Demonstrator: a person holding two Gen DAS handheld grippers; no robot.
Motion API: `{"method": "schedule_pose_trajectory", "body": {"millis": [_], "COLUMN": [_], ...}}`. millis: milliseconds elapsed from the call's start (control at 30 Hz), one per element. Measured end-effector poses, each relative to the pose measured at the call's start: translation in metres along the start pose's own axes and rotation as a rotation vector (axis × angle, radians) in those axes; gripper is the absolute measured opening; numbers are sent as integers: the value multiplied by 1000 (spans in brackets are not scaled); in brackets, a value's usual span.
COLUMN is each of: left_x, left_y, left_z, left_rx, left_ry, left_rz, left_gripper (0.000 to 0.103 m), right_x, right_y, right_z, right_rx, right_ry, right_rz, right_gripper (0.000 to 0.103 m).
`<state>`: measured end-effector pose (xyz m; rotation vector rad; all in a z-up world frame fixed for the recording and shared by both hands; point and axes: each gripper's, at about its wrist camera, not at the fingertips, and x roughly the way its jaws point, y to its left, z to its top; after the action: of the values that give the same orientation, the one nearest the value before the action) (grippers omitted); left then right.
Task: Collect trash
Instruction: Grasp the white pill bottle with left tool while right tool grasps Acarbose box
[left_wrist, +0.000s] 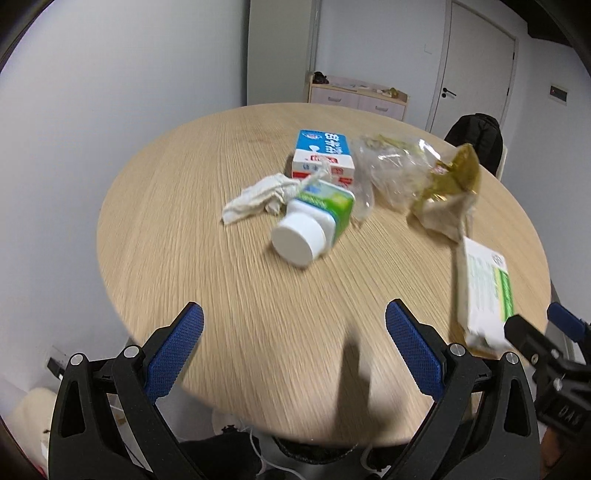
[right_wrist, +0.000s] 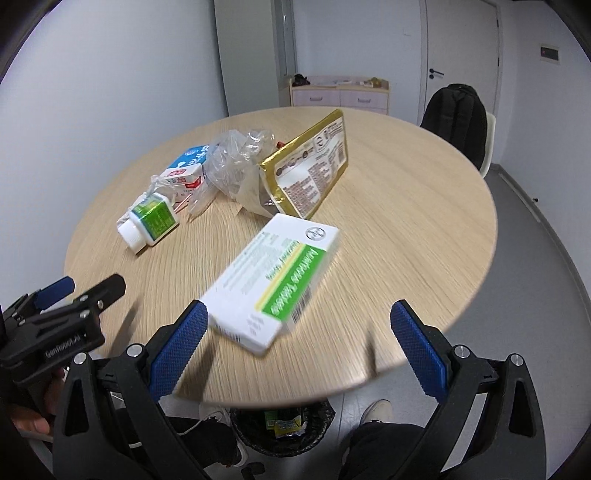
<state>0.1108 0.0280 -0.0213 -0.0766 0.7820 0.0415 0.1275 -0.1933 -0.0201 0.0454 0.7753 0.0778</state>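
Both grippers, left (left_wrist: 294, 325) and right (right_wrist: 299, 325), released; white-green box (right_wrist: 275, 282) mid-frame, between right fingers, contact unclear.

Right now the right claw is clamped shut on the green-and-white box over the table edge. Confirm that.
Not clamped: in the right wrist view the right claw stands wide open, and the green-and-white box touches only its left finger, over the table edge.

the medicine box (right_wrist: 275, 282) is smeared by motion blur, its print unreadable; the bin (right_wrist: 282, 428) is mostly hidden under the table (right_wrist: 406, 229), perhaps holding wrappers.
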Motion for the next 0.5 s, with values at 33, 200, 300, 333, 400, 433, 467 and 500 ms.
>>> {"method": "schedule_pose_trajectory", "body": {"millis": [33, 200, 300, 333, 400, 433, 467, 500], "left_x": [4, 27, 40, 44, 51, 54, 57, 59], "left_y": [1, 3, 0, -1, -4, -6, -8, -9], "left_z": [4, 25, 36, 40, 46, 49, 52, 54], "left_rx": [-1, 0, 10, 12, 20, 25, 31, 33], "left_ry": [3, 17, 25, 28, 35, 36, 35, 35], "left_rz": [-3, -1, 2, 3, -7, -9, -8, -8], "left_gripper": [97, 96, 95, 93, 88, 85, 84, 82], "right_x": [4, 30, 43, 48, 55, 57, 58, 59], "right_y": [1, 10, 14, 14, 14, 14, 13, 13], "right_z": [3, 18, 23, 24, 25, 25, 25, 26], "right_rx": [1, 3, 7, 12, 19, 24, 27, 27], "right_ry": [6, 50, 78, 94, 113, 118, 116, 112], "right_rz": [-1, -4, -17, -19, -16, -17, -23, -27], "right_gripper": [95, 95, 92, 91, 87, 85, 82, 81]}}
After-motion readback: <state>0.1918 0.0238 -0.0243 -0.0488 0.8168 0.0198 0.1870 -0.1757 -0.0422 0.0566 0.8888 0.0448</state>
